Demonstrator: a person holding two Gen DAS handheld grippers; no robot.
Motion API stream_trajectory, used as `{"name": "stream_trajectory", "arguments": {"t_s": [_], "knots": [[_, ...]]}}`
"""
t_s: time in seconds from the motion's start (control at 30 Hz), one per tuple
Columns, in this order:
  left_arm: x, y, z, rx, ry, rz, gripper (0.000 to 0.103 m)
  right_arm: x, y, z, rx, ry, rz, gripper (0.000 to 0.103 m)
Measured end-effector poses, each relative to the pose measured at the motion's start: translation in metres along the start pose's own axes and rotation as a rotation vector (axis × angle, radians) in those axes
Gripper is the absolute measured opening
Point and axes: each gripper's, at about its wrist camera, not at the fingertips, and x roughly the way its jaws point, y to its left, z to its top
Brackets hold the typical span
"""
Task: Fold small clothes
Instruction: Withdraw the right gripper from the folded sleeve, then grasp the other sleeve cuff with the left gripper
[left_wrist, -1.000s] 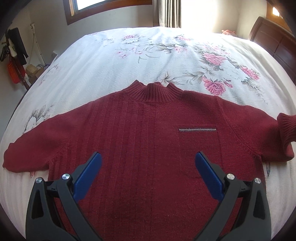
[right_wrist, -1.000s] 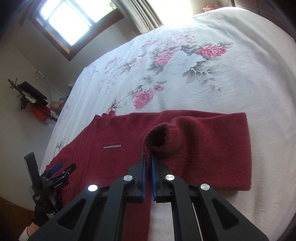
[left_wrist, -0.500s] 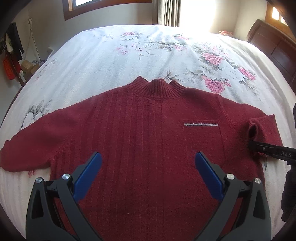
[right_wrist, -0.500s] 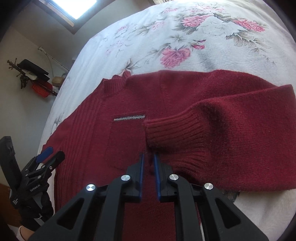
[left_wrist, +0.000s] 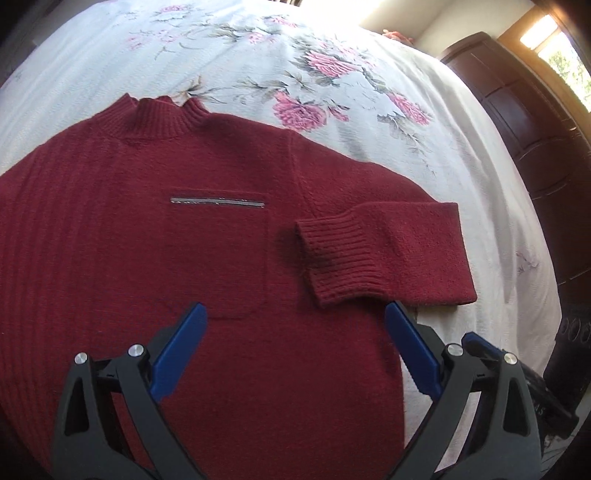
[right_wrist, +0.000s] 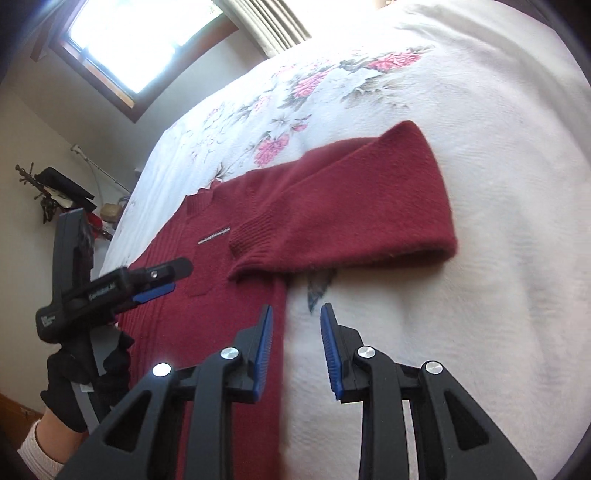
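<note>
left claw spread wide | above sweater | sleeve folded inward

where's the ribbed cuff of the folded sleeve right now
In the left wrist view the cuff lies flat on the sweater chest, right of centre, just beside the pocket. Neither gripper holds it.

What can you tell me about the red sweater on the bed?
The red sweater is a soft-looking dark red knit with a ribbed high collar, a chest pocket trimmed in silver, and ribbed cuffs. It lies flat, front up, on the flowered bedspread. One sleeve is folded inward. Neither claw touches it.
</note>
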Motion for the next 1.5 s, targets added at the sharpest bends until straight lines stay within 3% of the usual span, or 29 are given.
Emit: {"name": "stream_trajectory", "arguments": {"t_s": [0.1,0.2,0.33,0.43,0.47,0.53,0.63,0.8,0.93,1.07,1.13,1.5], "knots": [[0.027,-0.008,0.003,-0.042,0.073,-0.034,0.076,-0.012,-0.013,-0.018,0.008,-0.020,-0.022,0.028],[0.046,-0.010,0.004,-0.106,0.107,-0.047,0.075,-0.023,-0.022,-0.033,0.018,-0.039,-0.026,0.029],[0.058,-0.022,0.008,-0.099,0.110,-0.037,0.071,-0.030,-0.029,-0.046,0.023,-0.056,-0.044,0.031],[0.060,-0.026,0.011,-0.106,0.105,-0.010,0.052,-0.033,-0.031,-0.049,0.024,-0.064,-0.054,0.031],[0.060,-0.026,0.012,-0.115,0.099,-0.026,0.036,-0.034,-0.031,-0.049,0.025,-0.066,-0.057,0.031],[0.058,-0.026,0.014,-0.132,0.097,-0.064,0.023,-0.036,-0.031,-0.049,0.033,-0.071,-0.050,0.031],[0.043,-0.030,0.013,-0.106,0.047,-0.088,0.016,-0.039,-0.030,-0.050,0.032,-0.077,-0.054,0.031],[0.002,-0.023,0.012,-0.077,-0.065,-0.112,0.015,-0.037,-0.026,-0.044,0.030,-0.075,-0.053,0.031],[-0.026,0.003,0.017,-0.067,-0.117,-0.086,0.015,-0.030,-0.024,-0.033,0.044,-0.067,-0.041,0.031],[-0.047,0.035,0.021,-0.086,-0.141,-0.045,0.015,-0.014,-0.020,-0.014,0.072,-0.054,-0.013,0.032],[-0.054,0.051,0.022,-0.104,-0.149,-0.035,0.015,-0.002,-0.017,-0.002,0.084,-0.051,-0.017,0.038],[-0.102,0.153,0.026,-0.184,-0.210,0.037,0.015,0.064,0.008,0.047,0.131,0.031,0.020,0.051]]}}
